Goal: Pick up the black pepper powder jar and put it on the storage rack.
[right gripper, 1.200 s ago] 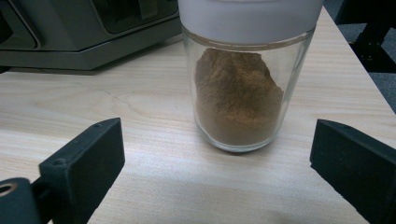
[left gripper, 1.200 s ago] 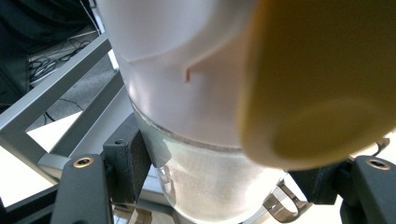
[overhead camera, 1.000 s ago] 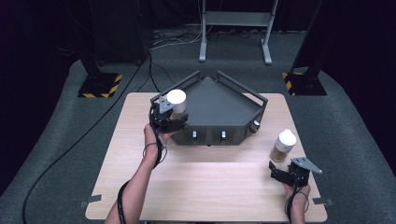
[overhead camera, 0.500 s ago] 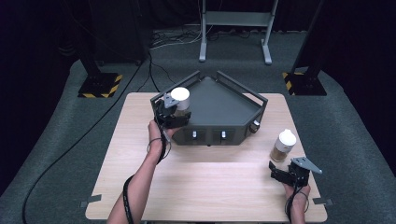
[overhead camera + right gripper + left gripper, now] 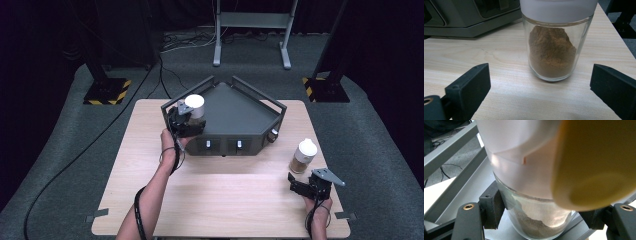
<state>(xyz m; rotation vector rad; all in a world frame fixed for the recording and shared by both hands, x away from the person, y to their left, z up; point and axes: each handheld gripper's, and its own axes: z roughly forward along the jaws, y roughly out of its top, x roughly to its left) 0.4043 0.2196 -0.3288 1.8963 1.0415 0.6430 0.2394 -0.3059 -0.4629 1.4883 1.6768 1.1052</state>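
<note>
Glass and white plastic make up the jar (image 5: 534, 202) clamped in the left gripper (image 5: 186, 121): in the left gripper view its two black jaws press on the clear lower body from either side, just below the white cap, with pale brown powder settled at the bottom and a blurred yellow shape close to the lens at the upper right. In the high view this held jar (image 5: 194, 106) sits above the left front corner of the dark grey tray (image 5: 235, 107) at the far side of the wooden table (image 5: 220, 200). A second jar (image 5: 555, 42), holding darker brown powder under a white cap, stands upright on the table near the right edge. The right gripper (image 5: 539, 92) has its jaws spread wide, one on each side of this jar and short of it, neither touching the glass; in the high view it rests just in front of that jar (image 5: 303, 156).
</note>
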